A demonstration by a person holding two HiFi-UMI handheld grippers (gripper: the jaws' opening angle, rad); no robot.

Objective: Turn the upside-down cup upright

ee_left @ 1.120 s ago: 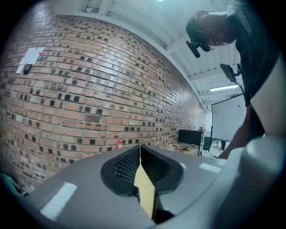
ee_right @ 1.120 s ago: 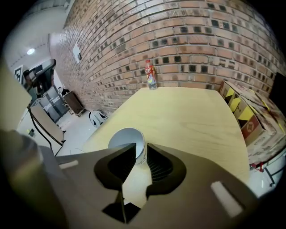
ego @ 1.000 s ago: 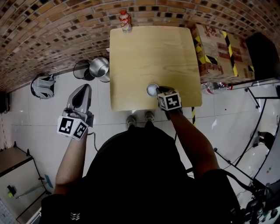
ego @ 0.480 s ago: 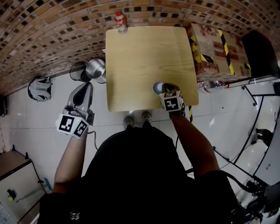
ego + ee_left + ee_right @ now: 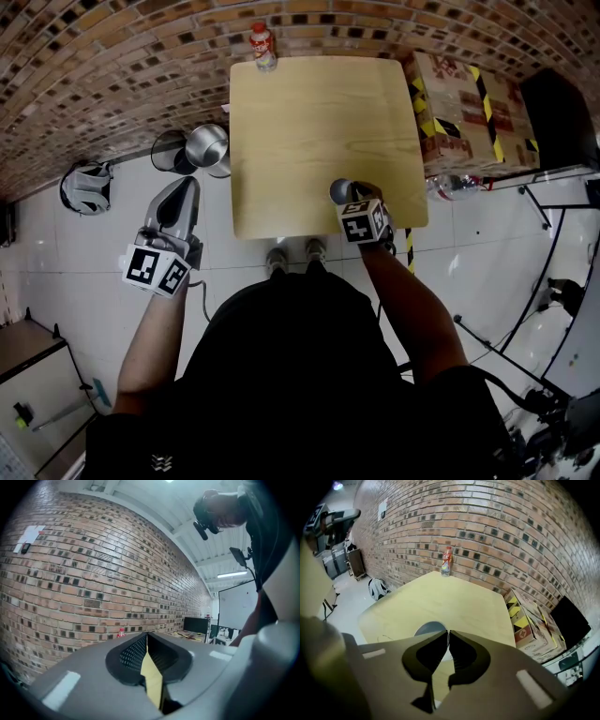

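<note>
Silver and shiny, the small metal cup [image 5: 338,190] is near the front edge of the pale wooden worktop [image 5: 309,112], on the person's right side. In the right gripper view its top [image 5: 427,629] looks like a flat grey circle, not a hole. So I think the cup is bottom-up and the turning is not done yet.

The right gripper [image 5: 350,196] is right at the cup and points down at it. Its jaws have just been closing. Now they are pinched almost together, with only a thin crack between them, at the cup's near edge. They seem to be nipping that thin edge, so the grab part looks done. I cannot tell if the cup is off the wood or resting on it.

The left gripper [image 5: 182,187] is well away from the cup, out past the worktop's left side and above the white tiled floor [image 5: 56,272]. Its jaws are clenched with nothing in them.

What is left: lift the cup, roll it over so the open end faces up, set it down on the wood and let go. A small bottle with a red cap [image 5: 263,44] stands at the far edge, well out of the way.
</note>
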